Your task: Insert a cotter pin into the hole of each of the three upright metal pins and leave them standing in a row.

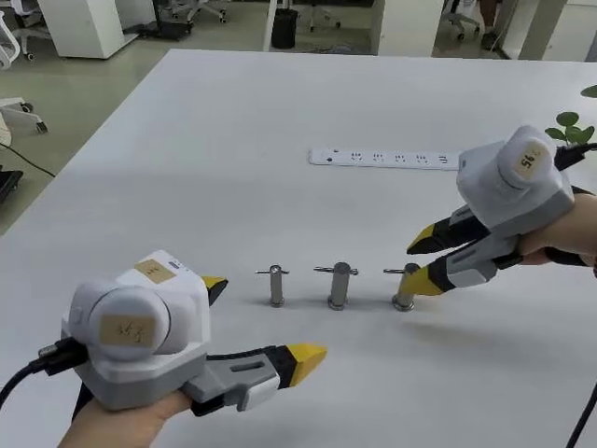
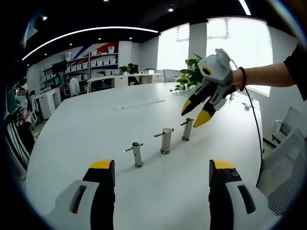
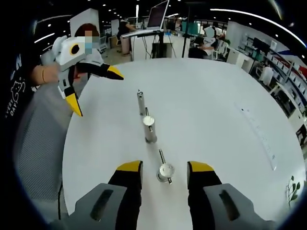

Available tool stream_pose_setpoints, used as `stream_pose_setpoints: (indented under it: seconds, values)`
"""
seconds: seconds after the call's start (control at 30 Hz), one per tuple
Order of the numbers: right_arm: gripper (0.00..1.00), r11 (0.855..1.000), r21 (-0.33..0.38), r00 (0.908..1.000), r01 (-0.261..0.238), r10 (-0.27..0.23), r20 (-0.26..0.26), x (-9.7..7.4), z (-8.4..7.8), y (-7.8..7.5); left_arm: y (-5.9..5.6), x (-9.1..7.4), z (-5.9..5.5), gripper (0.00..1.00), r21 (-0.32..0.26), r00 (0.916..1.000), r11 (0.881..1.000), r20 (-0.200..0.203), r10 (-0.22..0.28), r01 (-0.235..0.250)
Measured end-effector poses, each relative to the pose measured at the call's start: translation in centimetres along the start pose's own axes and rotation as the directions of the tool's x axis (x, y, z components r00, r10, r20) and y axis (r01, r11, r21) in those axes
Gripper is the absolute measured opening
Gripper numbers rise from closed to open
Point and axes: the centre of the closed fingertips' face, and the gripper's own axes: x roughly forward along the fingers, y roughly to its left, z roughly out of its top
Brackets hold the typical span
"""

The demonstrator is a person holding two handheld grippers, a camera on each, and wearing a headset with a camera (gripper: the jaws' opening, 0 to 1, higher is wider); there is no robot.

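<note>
Standing upright in a straight row on the white table (image 1: 187,168), parallel to its near edge and closer to it than to the far edge: three metal pins. Toward the left edge, the left-end pin (image 1: 276,289), with a cotter pin (image 1: 266,272) crossing its top and sticking out sideways. Next along and apart from it, the middle pin (image 1: 340,289), thicker, likewise crossed by a cotter pin (image 1: 324,271). Toward the right edge, the right-end pin (image 1: 404,299), with a cotter pin (image 1: 392,272) jutting leftward.

Just beside that last pin, the right gripper (image 1: 422,261), reaching in from the right edge with its yellow tips angled down at it. In the right gripper view, looking down on the right-end pin (image 3: 166,173): right gripper (image 3: 165,166) with jaws parted, one on each side of the pin, a gap showing on both sides, clamping nothing. From the head view, cannot tell whether the lower tip touches the pin.

Close to the near edge, well short of the row, the left gripper (image 1: 263,319): jaws spread wide, nothing between them. In the left gripper view, left gripper (image 2: 161,165) facing the row.

Toward the far edge, flat and parallel to the row, a power strip (image 1: 382,158). At the right edge, plant leaves (image 1: 571,126).
</note>
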Motion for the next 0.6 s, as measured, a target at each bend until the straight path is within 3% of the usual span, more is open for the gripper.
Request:
stream_pose_setpoints:
  seconds: [0.1,0.17,0.33,0.43,0.53,0.6]
  values:
    - [0.33,0.996,0.082,0.9964,0.044,-0.050,0.069,-0.7,0.7,0.1,0.1,0.0,0.3,0.79,-0.006,1.0000,1.000,0.005,0.001,-0.001]
    - [0.34,0.991,0.126,0.9933,0.044,-0.057,0.101,-1.0,0.9,0.5,0.3,-0.1,0.5,0.79,-0.004,1.0000,1.000,0.008,0.003,-0.003]
    - [0.40,0.977,0.201,0.9841,0.077,-0.107,0.142,-1.8,0.9,1.2,0.7,-0.2,0.8,0.79,-0.009,0.9999,1.000,0.010,0.006,-0.006]
    - [0.42,0.973,0.197,0.9745,0.121,-0.154,0.163,-2.3,1.1,1.5,1.0,-0.3,1.1,0.79,-0.019,0.9998,1.000,0.014,0.011,-0.011]
    - [0.45,0.950,0.281,0.9618,0.140,-0.197,0.190,-2.7,1.4,1.8,1.7,-0.3,1.3,0.78,-0.032,0.9995,0.999,0.012,0.031,-0.030]
    - [0.50,0.943,0.290,0.9573,0.162,-0.221,0.186,-2.9,1.3,2.0,2.0,-0.4,1.5,0.78,-0.037,0.9991,0.999,0.017,0.039,-0.038]
